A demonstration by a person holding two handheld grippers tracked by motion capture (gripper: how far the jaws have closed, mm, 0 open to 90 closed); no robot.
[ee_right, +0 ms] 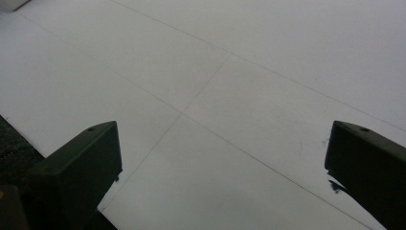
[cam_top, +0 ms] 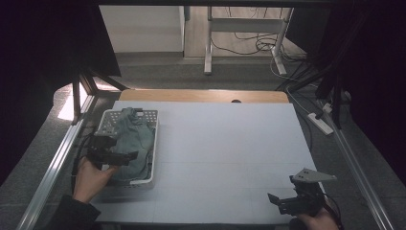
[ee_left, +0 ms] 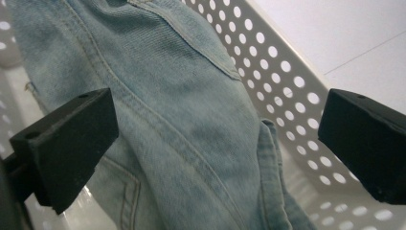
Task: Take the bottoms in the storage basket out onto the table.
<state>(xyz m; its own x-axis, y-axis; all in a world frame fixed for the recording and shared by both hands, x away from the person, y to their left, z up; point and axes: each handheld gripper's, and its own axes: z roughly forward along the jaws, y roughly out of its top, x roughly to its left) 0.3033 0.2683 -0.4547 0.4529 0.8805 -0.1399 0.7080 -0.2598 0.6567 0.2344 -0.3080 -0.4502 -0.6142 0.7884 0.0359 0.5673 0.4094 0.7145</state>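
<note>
The jeans (ee_left: 191, 120) were faded light-blue denim with paler stitched seams and a fine diagonal weave. The basket (ee_left: 287, 91) was white plastic, its walls patterned with regular rows of round holes. The counter (cam_top: 230, 148) was pale grey-white, crossed by thin dark joint lines, with a tan wooden strip along its far edge. The left tongs (ee_left: 215, 143) and right tongs (ee_right: 222, 167) were matte black.

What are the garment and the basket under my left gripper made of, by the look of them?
Garment: faded light-blue denim, judging by the twill weave, stitched seams and a pocket edge.
Basket: probably white moulded plastic, smooth, its wall perforated with rows of round holes.
</note>
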